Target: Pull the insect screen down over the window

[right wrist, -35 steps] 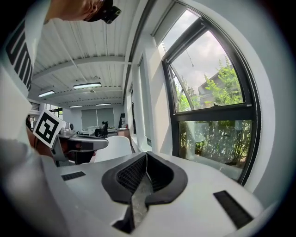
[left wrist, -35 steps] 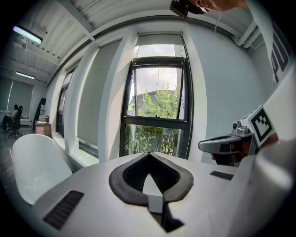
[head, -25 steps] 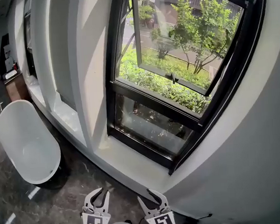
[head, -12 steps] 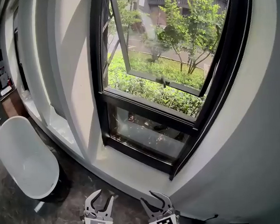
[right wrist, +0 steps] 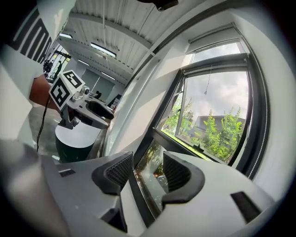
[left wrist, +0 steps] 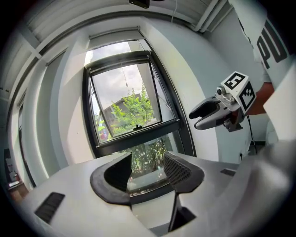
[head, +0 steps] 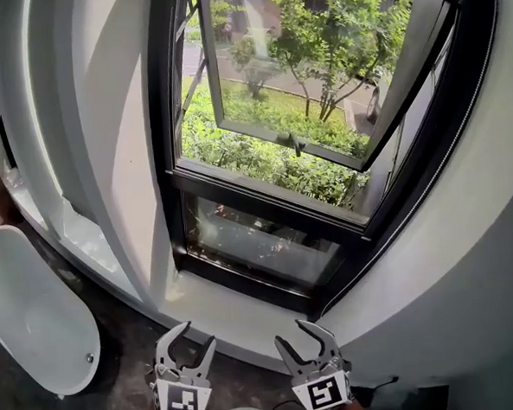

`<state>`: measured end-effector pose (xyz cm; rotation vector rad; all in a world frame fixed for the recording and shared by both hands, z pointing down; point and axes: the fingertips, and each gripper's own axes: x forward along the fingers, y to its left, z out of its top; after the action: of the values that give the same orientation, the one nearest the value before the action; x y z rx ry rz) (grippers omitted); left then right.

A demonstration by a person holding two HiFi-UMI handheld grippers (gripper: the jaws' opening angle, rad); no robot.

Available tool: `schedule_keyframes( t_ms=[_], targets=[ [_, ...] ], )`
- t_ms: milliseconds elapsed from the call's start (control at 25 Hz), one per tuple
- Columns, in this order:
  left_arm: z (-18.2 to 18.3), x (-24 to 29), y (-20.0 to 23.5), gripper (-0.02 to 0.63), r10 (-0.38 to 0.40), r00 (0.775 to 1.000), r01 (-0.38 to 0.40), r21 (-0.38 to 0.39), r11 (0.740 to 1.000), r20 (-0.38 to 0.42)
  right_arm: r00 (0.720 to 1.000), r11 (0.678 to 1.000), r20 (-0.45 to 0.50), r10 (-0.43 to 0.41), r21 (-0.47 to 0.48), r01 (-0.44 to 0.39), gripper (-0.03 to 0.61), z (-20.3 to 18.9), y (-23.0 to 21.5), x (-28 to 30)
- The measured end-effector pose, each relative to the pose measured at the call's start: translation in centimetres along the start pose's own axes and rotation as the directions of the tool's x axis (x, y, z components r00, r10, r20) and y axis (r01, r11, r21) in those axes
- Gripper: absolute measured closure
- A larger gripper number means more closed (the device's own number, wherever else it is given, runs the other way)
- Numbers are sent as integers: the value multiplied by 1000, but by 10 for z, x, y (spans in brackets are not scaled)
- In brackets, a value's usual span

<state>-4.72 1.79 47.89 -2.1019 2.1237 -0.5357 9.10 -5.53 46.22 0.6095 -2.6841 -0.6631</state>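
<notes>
Below the sill of the open window [head: 265, 195], the left gripper [head: 193, 338] and right gripper [head: 302, 340] hang empty, jaws opening. The insect screen [left wrist: 115, 33] appears rolled at the window's top edge; likely light and flimsy, it is best drawn by its cord [left wrist: 124, 79].

walls [head: 468, 256] white | floor [head: 120, 386] dark stone | bathtub [head: 29, 318] white, left | window [head: 265, 196] black-framed

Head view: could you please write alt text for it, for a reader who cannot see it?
A black-framed window, its upper sash tilted open onto greenery, fills the view above a white sill. Below, the left tool and right tool hover side by side, jaws opening, empty; a white bathtub sits at left.
</notes>
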Motion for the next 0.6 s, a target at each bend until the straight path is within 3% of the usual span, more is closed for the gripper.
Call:
schedule_keyframes(
  t_ms=[360, 600],
  targets=[
    [29, 59, 110, 402, -82, 990, 73, 75, 995, 118, 982, 981, -30, -185, -62, 183, 391, 59, -62, 80],
    [50, 98, 159, 376, -111, 980, 88, 138, 987, 166, 966, 957, -29, -258, -146, 252, 383, 98, -105, 122]
  ],
)
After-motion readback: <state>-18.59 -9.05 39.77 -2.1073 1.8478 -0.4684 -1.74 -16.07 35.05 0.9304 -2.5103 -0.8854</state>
